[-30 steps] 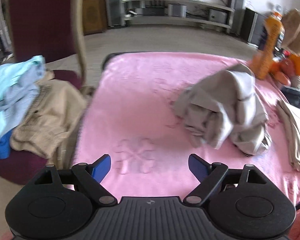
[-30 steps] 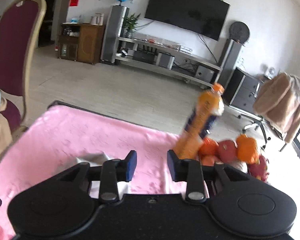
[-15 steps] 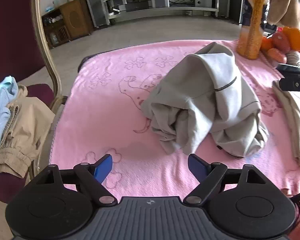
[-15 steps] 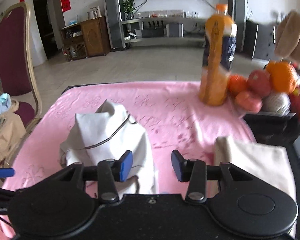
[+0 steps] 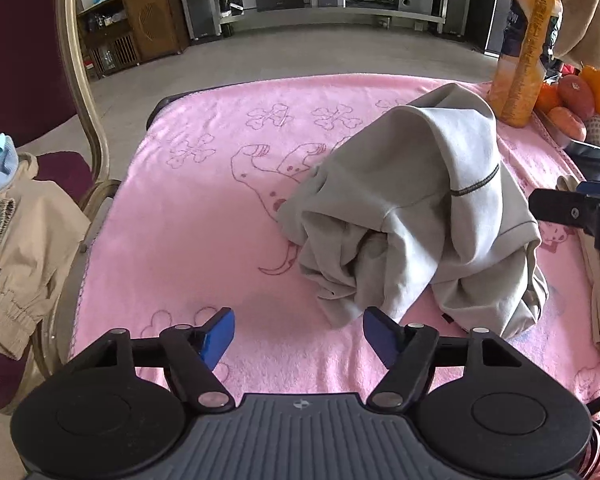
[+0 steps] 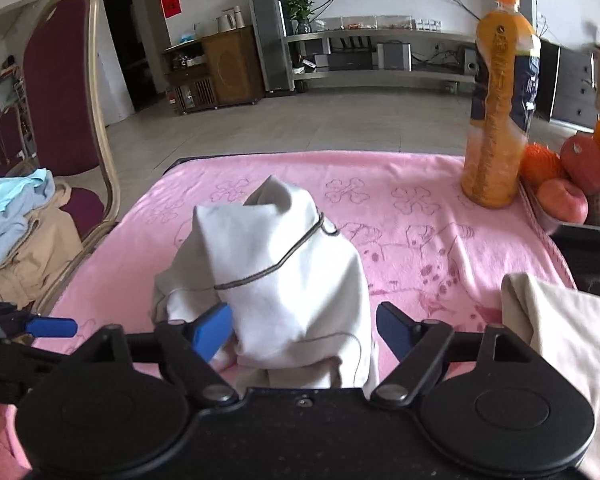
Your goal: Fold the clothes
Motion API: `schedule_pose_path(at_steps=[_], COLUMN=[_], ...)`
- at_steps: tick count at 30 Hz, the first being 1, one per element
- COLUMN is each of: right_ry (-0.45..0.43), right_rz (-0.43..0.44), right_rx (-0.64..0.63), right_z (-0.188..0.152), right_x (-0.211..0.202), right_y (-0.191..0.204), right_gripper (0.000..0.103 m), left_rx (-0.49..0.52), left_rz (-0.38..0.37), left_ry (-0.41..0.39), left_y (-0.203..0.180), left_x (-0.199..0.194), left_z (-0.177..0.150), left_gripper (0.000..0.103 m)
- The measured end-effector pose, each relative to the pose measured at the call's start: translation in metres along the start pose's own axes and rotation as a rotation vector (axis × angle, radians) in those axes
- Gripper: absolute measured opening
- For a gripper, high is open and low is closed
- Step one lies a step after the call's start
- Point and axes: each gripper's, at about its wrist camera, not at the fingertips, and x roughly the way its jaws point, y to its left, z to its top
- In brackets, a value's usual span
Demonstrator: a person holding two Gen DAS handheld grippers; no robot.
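Both grippers have come lower and closer to the grey garment since the earlier frames, where the right one looked out over the room with its jaws narrow. Now the right gripper has just been opening its jaws, and they stand wide apart on either side of the near fold of the garment; the cloth lies between them, but the pads do not seem to press on it. The left gripper has just been closing its jaws a little, yet they are well apart, with only the pink blanket between them, and the crumpled hem of the garment lies just ahead of its right finger.

The garment sits as a heap in the middle of the counter, on the blanket, not yet spread. A folded beige piece lies at the right edge, and more clothes wait on the chair at the left. An orange bottle and some fruit stand at the far right corner, apart from the heap.

I judge that the step in hand is taking hold of this garment to open it flat before any fold. The next move calls for each gripper to find a real edge or corner, close on a single layer, and draw the cloth outward without sweeping toward the bottle.
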Motion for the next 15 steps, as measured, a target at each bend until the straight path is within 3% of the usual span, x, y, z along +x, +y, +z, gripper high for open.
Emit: schedule_pose_path(at_steps=[3,6,10,13,15], right_ry=[0.009,0.020,0.028,0.045,0.055], right_rz=[0.002,0.064,0.150,0.164,0.164], right_rx=[0.058,0.107,0.060,0.045,0.054], right_z=[0.004,0.005,0.011,0.016,0.017], right_x=[0.005,0.010,0.018,0.032,0.041], right_y=[-0.009,-0.014,-0.002,0.006,0.007], right_gripper=[0.078,0.075,0.075,0.076,0.076], left_rx=[-0.004,0.039,0.145,0.203,0.208], left_rz=[-0.023,-0.069,-0.092,-0.065,-0.061], left_ry=[-0.008,-0.017,-0.043,-0.052,-0.040], left_y=[0.002,-0.008,-0.031,-0.043,-0.044], left_x=[0.003,0.005,0.012,0.026,0.037], left_z=[0.002,0.004,0.007,0.009,0.010], left_gripper=[0.085,0.086,0.086,0.073,0.054])
